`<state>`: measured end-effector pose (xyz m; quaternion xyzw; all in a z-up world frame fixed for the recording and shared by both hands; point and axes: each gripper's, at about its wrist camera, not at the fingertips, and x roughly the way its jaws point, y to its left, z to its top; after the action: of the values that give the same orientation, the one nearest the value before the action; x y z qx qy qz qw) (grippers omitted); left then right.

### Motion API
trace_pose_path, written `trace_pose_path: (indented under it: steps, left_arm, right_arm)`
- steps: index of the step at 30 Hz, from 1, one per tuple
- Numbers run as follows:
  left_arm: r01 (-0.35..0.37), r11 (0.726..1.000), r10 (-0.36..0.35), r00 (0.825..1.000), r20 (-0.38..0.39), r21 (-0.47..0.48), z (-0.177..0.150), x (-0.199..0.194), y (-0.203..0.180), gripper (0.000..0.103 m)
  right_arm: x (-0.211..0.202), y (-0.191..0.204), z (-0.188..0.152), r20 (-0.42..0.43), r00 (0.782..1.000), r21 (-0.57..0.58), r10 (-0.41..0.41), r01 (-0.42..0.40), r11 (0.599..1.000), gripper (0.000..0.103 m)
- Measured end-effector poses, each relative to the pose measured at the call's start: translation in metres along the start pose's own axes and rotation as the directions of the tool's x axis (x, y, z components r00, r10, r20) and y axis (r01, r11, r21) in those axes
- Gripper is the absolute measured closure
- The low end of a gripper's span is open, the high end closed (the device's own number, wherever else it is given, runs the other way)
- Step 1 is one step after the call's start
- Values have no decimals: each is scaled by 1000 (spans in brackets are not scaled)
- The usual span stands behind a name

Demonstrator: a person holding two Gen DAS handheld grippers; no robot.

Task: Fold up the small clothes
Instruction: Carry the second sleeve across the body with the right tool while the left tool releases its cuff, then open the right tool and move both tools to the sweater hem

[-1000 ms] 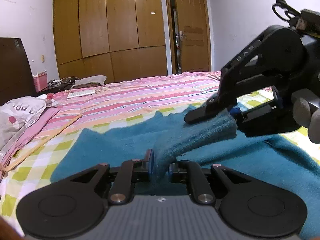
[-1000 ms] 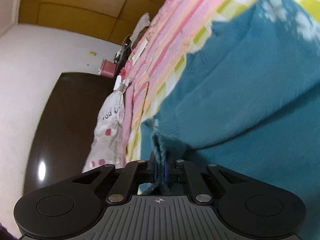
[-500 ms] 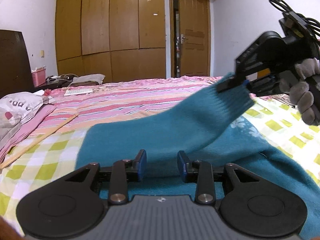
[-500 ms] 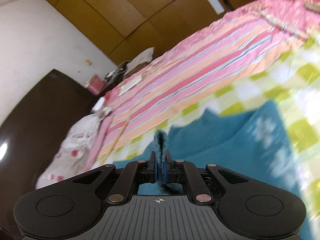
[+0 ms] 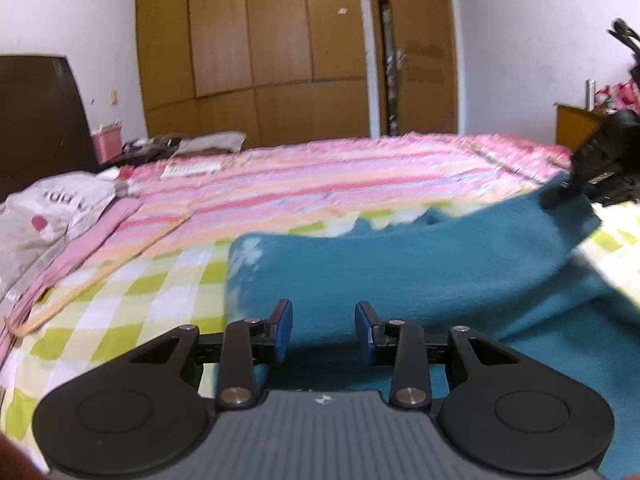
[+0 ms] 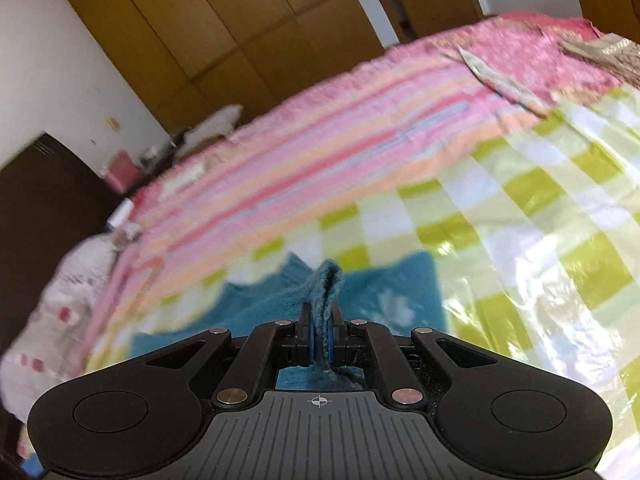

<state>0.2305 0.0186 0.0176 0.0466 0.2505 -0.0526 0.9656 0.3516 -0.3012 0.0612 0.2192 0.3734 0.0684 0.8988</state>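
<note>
A teal fuzzy sweater with pale flower prints lies on the green-and-white checked sheet. In the left wrist view my left gripper hovers open just above the sweater's near part, nothing between its blue pads. At the right edge of that view my right gripper holds the sweater's sleeve stretched out to the right. In the right wrist view my right gripper is shut on a pinched fold of the teal sleeve, which sticks up between the pads.
A pink striped blanket covers the far half of the bed. A grey printed bag lies at the left edge. Wooden wardrobes and a door stand behind, a dark headboard at left, a wooden table at far right.
My left gripper let go of the sleeve, opened and drew back. My right gripper carried the sleeve up and out to the right, stretching it across the sweater.
</note>
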Motion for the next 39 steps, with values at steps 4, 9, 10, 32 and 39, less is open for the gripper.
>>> trace_pose_path:
  steps: [4, 9, 10, 32, 39]
  left_arm:
    - [-13, 1000, 12, 998, -63, -3, -10, 13, 7, 62]
    - [-15, 999, 18, 997, -76, 48, -18, 10, 3, 62]
    - [-10, 999, 14, 997, -79, 44, -18, 8, 4, 62]
    - [-68, 998, 67, 995, -76, -13, 4, 11, 23, 62]
    - [-94, 995, 98, 989, -110, 43, 0, 29, 13, 62]
  right_arm:
    - [26, -8, -17, -49, 997, -28, -61, 59, 998, 96]
    - [45, -4, -34, -58, 989, -99, -133, 127, 987, 95]
    - [45, -2, -35, -55, 989, -113, -141, 134, 985, 95]
    - [7, 13, -31, 98, 985, -200, -140, 157, 967, 87]
    - [12, 16, -48, 75, 988, -305, -136, 153, 940, 87]
